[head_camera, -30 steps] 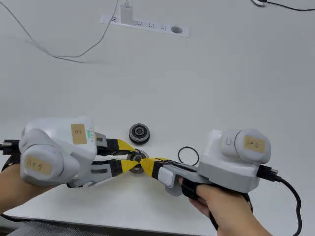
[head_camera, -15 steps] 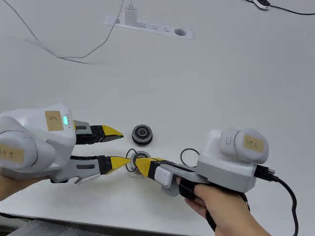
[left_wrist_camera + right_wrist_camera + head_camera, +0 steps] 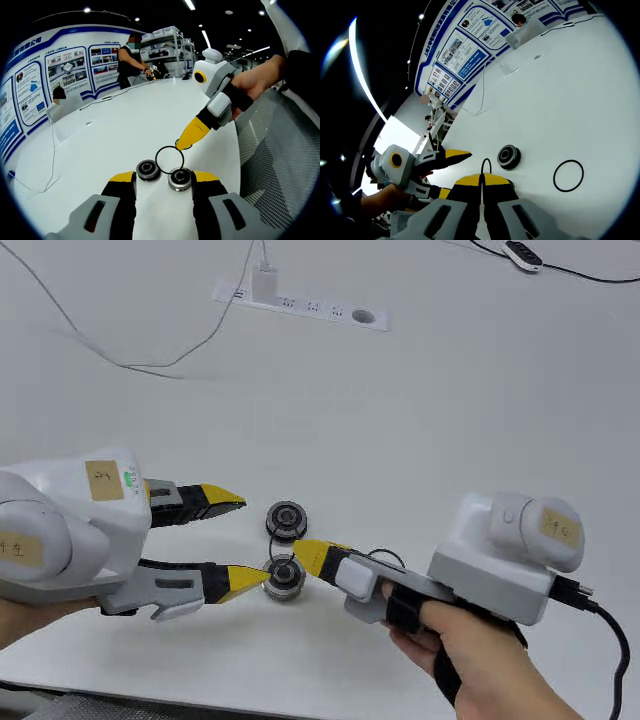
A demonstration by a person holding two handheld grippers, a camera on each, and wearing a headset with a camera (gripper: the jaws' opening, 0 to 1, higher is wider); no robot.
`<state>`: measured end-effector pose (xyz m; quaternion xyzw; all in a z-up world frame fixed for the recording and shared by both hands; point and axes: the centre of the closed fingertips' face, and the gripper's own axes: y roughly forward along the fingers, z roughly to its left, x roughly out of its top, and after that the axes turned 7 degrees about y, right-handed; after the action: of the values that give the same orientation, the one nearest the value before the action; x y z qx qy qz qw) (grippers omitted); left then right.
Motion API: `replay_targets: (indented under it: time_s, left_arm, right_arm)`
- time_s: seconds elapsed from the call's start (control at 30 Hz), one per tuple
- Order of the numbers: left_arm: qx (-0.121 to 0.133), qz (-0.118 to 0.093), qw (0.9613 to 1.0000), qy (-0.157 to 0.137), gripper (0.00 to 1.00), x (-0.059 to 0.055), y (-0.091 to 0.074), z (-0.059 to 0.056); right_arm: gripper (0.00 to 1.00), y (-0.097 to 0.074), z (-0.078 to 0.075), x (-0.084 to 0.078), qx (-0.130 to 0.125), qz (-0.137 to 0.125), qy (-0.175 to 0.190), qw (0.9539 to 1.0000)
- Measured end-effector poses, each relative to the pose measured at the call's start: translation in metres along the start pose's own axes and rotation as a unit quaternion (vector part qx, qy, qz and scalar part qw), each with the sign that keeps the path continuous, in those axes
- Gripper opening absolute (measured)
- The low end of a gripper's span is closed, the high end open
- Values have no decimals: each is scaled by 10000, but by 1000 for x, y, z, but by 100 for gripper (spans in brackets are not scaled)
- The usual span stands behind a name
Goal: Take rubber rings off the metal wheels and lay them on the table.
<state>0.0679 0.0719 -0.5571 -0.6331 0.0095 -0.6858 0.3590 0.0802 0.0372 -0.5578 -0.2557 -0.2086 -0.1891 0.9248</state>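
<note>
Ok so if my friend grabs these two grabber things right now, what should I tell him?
Left gripper: open and empty, with its jaws close to the two wheels.
Right gripper: shut on a thin black rubber ring, held by its tip just above the wheels.
Done: a second black rubber ring lies flat on the white table. The bare silver metal wheel nearest you looks stripped.
Left: lay the held ring on the table. Then pull the ring off the dark-rimmed metal wheel behind it, which seems to have its rubber on.
</note>
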Motion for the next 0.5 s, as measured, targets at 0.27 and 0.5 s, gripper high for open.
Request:
replay_targets:
  time_s: [0.27, 0.5]
  left_arm:
    - [-38, -61, 10000, -3, 49, 6, 2, -1]
    - [-73, 61, 9999, 134, 52, 3, 2, -3]
  right_arm:
    - [2, -21, -31, 19, -380, -376, 269, 9982]
    - [2, -39, -61, 25, -749, -607, 542, 9939]
